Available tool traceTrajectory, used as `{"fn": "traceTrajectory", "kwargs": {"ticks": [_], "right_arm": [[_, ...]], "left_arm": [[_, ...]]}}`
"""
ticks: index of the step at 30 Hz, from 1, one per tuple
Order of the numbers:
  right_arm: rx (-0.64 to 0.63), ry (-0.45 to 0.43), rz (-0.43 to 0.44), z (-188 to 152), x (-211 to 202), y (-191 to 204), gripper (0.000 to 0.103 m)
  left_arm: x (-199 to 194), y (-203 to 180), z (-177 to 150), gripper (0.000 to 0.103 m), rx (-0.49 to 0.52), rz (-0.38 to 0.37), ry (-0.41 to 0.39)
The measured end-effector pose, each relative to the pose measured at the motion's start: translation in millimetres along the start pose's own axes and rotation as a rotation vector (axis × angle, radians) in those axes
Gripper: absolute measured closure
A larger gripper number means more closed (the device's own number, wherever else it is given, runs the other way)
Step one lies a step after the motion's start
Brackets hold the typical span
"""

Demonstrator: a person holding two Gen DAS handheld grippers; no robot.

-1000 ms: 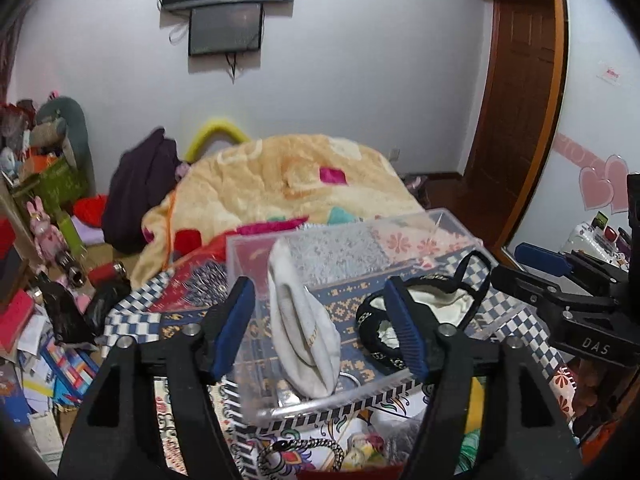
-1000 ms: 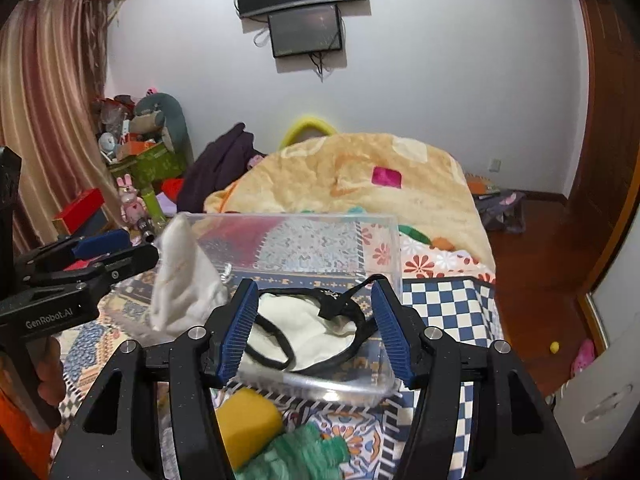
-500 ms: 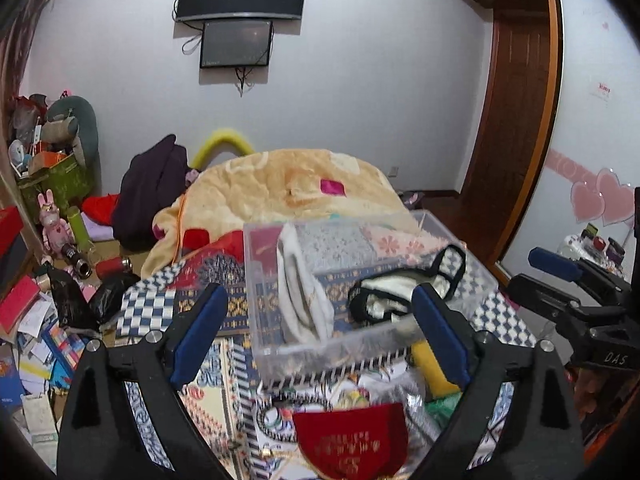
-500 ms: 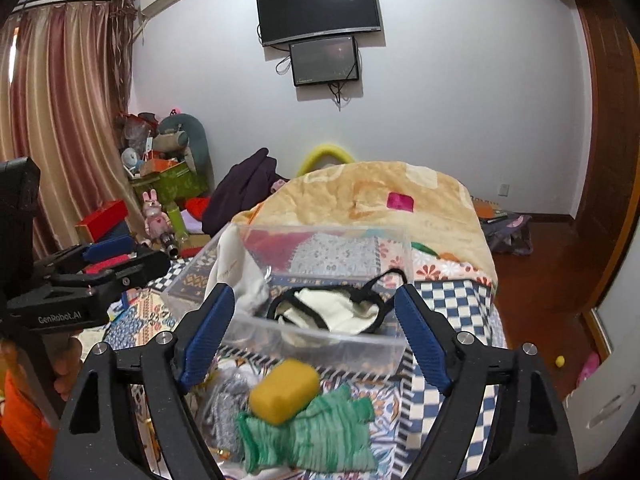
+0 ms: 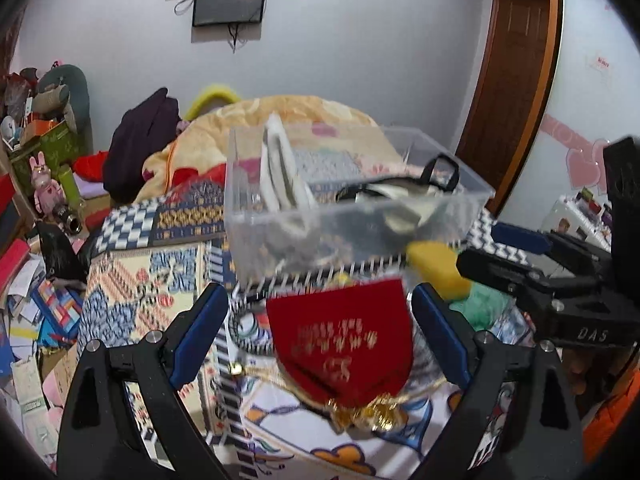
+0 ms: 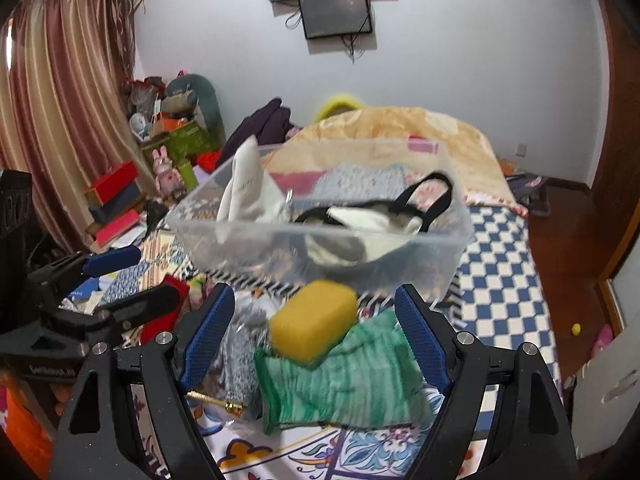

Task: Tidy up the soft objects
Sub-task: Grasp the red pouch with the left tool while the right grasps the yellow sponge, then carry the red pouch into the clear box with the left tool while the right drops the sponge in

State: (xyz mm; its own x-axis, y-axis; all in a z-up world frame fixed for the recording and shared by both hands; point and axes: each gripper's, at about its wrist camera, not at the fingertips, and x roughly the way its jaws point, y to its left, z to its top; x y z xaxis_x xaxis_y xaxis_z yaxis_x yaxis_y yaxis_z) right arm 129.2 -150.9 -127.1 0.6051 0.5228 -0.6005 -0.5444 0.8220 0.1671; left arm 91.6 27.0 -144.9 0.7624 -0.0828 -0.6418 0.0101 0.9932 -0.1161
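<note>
Soft objects lie partly sorted on a patterned bedspread (image 6: 500, 280) in a cluttered bedroom, and we hold a two-finger gripper in each hand above them. Largest in view is a clear plastic bin (image 6: 448, 248) resting on the spread just beyond the loose pile; its long side runs left to right across both views. Inside it we see a white cloth pouch (image 6: 244, 192) standing on end against the left wall, and a pale bag with black straps (image 6: 376, 216) slumped along the bottom, so we judge part of the sorting as done. Several items are left outside, close to the bin's near wall. A green knitted cloth (image 6: 352, 376) lies flat, its long axis left to right. On top of it sits a yellow sponge (image 6: 312, 320), a rounded block whose long axis tilts up toward the right. A grey knitted piece (image 6: 236, 344) lies just beside them on the left. A red fabric pouch (image 5: 340, 336) with gold lettering lies flat, its gathered gold-corded mouth pointing toward us. Our left gripper (image 5: 320, 332) hangs over the red pouch with jaws spread wide, holding nothing. Our right gripper (image 6: 316, 332) frames the sponge and green cloth, jaws apart and empty too.
</note>
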Motion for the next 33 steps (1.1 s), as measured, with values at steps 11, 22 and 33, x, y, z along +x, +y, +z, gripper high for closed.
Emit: {"fn": "traceTrajectory", "kwargs": {"ticks": [11, 22, 33], "right_arm": [[-0.011, 0.079, 0.031, -13.0, 16.3, 5.5, 0.067], [-0.016, 0.042, 0.036, -11.6, 1.1, 1.4, 0.071], [-0.021, 0.016, 0.043, -8.6, -8.3, 2.1, 0.071]], "left_arm": [[7.1, 6.5, -25.4, 0.043, -0.050, -0.076, 0.065], [-22.1, 5.4, -27.1, 0.065, -0.037, -0.077, 0.016], [-31.9, 20.9, -22.4, 0.101, -0.088, -0.030, -0.011]]}}
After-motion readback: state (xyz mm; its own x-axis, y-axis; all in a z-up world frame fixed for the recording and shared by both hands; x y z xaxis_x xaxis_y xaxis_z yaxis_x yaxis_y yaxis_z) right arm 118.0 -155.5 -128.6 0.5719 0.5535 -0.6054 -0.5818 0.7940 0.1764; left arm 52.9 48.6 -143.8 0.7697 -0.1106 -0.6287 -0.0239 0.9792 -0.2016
